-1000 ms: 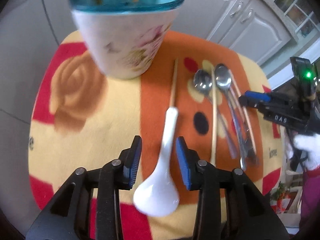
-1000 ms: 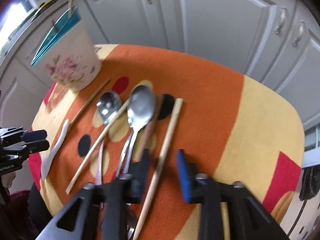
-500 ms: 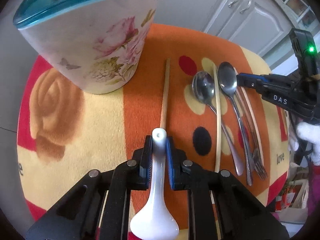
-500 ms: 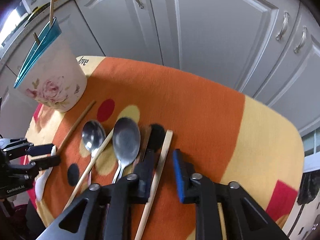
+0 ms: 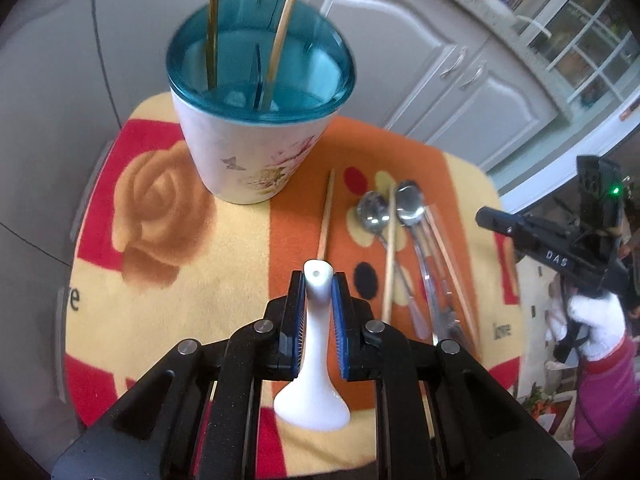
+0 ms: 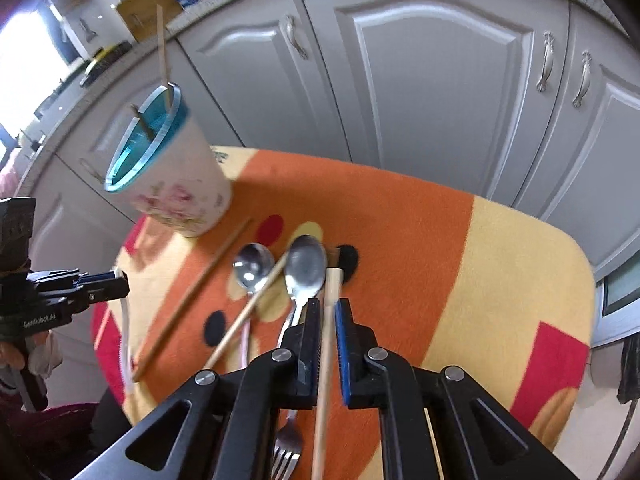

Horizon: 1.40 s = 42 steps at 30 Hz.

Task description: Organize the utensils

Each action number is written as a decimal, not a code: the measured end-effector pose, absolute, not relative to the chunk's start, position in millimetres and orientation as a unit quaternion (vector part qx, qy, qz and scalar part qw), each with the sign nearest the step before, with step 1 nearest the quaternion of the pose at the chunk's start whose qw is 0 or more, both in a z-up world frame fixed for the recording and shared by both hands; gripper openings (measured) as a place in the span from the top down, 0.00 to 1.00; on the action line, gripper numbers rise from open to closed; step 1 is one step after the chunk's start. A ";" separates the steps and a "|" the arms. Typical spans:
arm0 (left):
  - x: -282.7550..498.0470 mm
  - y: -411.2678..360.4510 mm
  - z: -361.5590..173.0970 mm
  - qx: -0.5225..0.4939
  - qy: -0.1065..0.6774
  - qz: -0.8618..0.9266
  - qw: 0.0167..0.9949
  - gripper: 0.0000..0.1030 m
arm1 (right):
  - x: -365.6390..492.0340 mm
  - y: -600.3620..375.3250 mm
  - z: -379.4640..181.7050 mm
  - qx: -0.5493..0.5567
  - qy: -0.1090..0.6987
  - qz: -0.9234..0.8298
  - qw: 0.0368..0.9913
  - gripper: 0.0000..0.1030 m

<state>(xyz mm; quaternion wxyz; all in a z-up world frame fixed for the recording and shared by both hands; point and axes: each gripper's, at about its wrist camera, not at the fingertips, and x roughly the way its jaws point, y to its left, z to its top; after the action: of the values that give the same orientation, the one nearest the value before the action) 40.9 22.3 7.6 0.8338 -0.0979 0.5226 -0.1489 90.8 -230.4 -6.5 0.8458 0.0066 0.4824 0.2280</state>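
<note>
Utensils on a small worktop (image 5: 240,240) covered by a yellow, orange and red floral cloth. White ceramic soup spoon (image 5: 316,344): glossy, with a pierced handle tip, pinched by its handle between the blue-padded fingers of the left gripper (image 5: 318,292), bowl hanging near the camera. Pale wooden chopstick (image 6: 326,360): long and straight, pinched between the fingers of the right gripper (image 6: 325,312). Utensil holder (image 5: 256,128), far left: white floral cup with a teal translucent rim, holding upright sticks. On the cloth to the right lie a loose chopstick (image 5: 325,216), two steel spoons (image 5: 410,204) and another chopstick crossing between them. Left wrist view alone shows the holder's interior and a white-gloved hand (image 5: 596,320) carrying the right gripper. Right wrist view alone shows a fork (image 6: 286,452) at the near edge and grey cabinet doors (image 6: 432,80) behind.
</note>
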 end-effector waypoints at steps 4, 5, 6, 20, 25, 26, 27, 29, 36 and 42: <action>31.1 20.6 15.3 -0.096 0.512 -0.150 0.840 0.88 | 78.8 -232.6 1.4 0.000 0.477 0.232 0.847 0.93; 29.6 22.4 15.8 -0.100 0.513 -0.147 0.840 0.88 | 79.2 -232.2 -1.1 -0.010 0.483 0.224 0.847 0.93; 29.1 22.9 15.4 -0.106 0.515 -0.148 0.838 0.89 | 82.2 -229.3 -5.4 -0.018 0.489 0.215 0.845 0.93; 14.9 25.2 27.1 -0.124 0.505 -0.153 0.840 0.89 | 129.9 -197.8 -65.8 -0.059 0.544 0.186 0.816 0.92; 13.5 24.3 32.3 -0.128 0.500 -0.158 0.842 0.89 | 125.9 -201.9 -57.8 -0.062 0.538 0.196 0.817 0.95; 12.6 24.6 35.0 -0.128 0.497 -0.160 0.843 0.89 | 122.0 -207.0 -52.5 -0.055 0.533 0.198 0.821 0.95; 11.9 24.7 37.3 -0.128 0.495 -0.161 0.844 0.89 | 117.3 -213.1 -45.3 -0.042 0.527 0.202 0.825 0.95; 10.1 24.6 43.1 -0.126 0.490 -0.163 0.847 0.89 | 106.7 -223.1 -30.1 -0.023 0.515 0.211 0.831 0.95; 5.2 26.2 64.1 -0.126 0.472 -0.166 0.856 0.89 | 61.3 -241.1 32.4 0.002 0.455 0.242 0.857 0.95; 4.8 38.2 87.4 -0.133 0.451 -0.163 0.867 0.89 | 39.9 -235.4 75.1 0.010 0.406 0.269 0.873 0.95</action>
<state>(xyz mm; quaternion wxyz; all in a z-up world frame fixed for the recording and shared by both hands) 4.8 38.2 87.4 0.8673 -0.1333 0.4512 -0.1628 39.9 -235.4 75.1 0.8732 0.0099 0.4062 0.2690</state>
